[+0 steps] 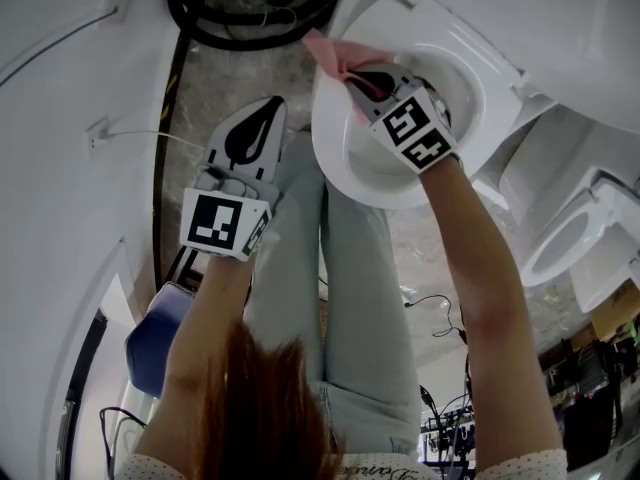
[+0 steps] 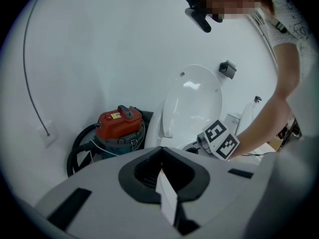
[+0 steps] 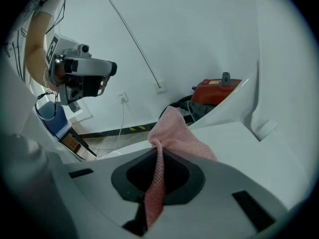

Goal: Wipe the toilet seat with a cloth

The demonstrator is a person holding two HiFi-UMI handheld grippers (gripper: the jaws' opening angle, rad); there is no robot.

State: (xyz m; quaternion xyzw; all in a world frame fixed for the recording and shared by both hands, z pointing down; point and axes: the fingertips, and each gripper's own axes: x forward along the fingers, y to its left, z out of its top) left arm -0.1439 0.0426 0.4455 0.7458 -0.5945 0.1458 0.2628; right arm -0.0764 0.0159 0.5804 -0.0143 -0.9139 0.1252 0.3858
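**Pressing cloth to seat with right gripper**

Clamping pink cloth [image 3: 175,133] in right gripper [image 3: 158,157]: jaws pinching a twisted strand, the rest bunching out past the tips. Resting that bunch on the white seat [image 1: 335,163], at the ring's far-left edge in head view, next to the open bowl. Reaching in with the right arm from the near side, marker cube hanging over the bowl opening. Reading cloth and seat as touching from right gripper view.

Holding left gripper [image 1: 262,116] beside the toilet, just left of the seat and not touching it, over the person's leg and the stone floor [image 1: 225,78]. Showing jaws pressed together in left gripper view, nothing between them.

Noting lid [image 2: 194,101] standing upright behind the bowl, against the white wall. Noting red vacuum [image 2: 119,123] with black hose sitting on the floor left of the toilet, near the wall, apart from both grippers. Spotting a second toilet [image 1: 565,243] at the right edge of head view, well apart from the cloth.
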